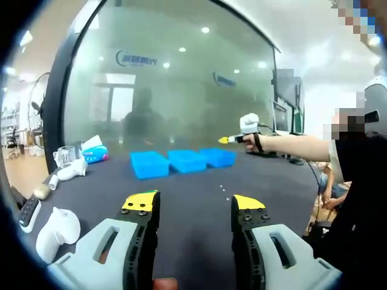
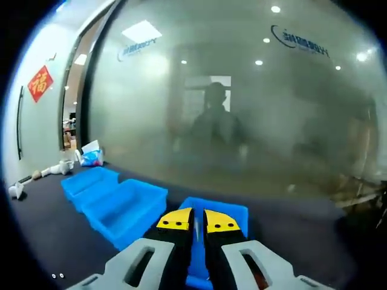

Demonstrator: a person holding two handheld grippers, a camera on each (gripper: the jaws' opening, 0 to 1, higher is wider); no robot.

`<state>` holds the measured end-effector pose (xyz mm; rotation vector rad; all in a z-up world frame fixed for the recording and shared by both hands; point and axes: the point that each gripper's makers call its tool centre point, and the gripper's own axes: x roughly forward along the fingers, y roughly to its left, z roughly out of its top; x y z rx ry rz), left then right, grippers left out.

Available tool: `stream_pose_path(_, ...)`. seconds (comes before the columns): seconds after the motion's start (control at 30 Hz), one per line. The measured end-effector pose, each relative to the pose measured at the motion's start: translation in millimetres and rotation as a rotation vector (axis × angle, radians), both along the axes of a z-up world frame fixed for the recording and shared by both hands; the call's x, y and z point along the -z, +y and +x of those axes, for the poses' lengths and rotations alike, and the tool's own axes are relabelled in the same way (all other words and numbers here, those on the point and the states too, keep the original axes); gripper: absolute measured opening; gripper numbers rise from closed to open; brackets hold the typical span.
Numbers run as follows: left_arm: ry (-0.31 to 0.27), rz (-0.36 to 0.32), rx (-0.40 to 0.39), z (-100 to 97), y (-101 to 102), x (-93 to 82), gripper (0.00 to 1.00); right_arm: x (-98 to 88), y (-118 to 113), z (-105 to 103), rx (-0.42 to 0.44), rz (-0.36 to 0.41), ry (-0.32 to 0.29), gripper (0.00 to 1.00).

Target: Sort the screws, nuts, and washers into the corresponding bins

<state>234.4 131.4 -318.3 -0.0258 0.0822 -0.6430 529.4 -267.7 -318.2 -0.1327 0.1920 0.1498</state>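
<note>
You are at the delivery step: your right tongs (image 2: 198, 225) hang over the bin (image 2: 233, 212) nearest the desk's right end, one of three blue bins in a row at the far edge of the desk (image 1: 199, 211). The jaws stand almost closed, with a thin pale sliver between the tips; it may be a small part, but it is too small to tell. In the left gripper view your right arm (image 1: 296, 145) reaches out level over that same bin (image 1: 217, 157), wrist straight. If a part is held, the next move calls for opening the jaws squarely above the bin. Your left tongs (image 1: 195, 205) are held back near the front edge, jaws wide apart and empty. A few tiny specks, (image 1: 221, 188) probably loose hardware, lie on the desk short of the bins.
</note>
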Motion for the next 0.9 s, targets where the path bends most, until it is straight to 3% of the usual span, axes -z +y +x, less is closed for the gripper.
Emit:
stream_pose_path(0.1, 0.000, 0.003, 0.000, -0.1, 0, 0.6, 0.46, -4.2, 3, -1, -0.017, -0.026, -0.020, 0.23)
stream_pose_path(0.47, 0.002, -0.007, 0.000, 1.1, 0, 0.4, 0.46, -17.9, 8, -33, -0.056, 0.005, -0.073, 0.25)
stream_pose_path(0.67, 0.002, -0.008, -0.011, 1.4, 1, -0.7, 0.46, -25.4, 18, -73, -0.103, 0.030, -0.109, 0.26)
stream_pose_path(0.9, 0.000, -0.016, -0.013, 2.3, 1, -1.6, 0.46, -29.8, 33, -133, -0.168, 0.061, -0.148, 0.28)
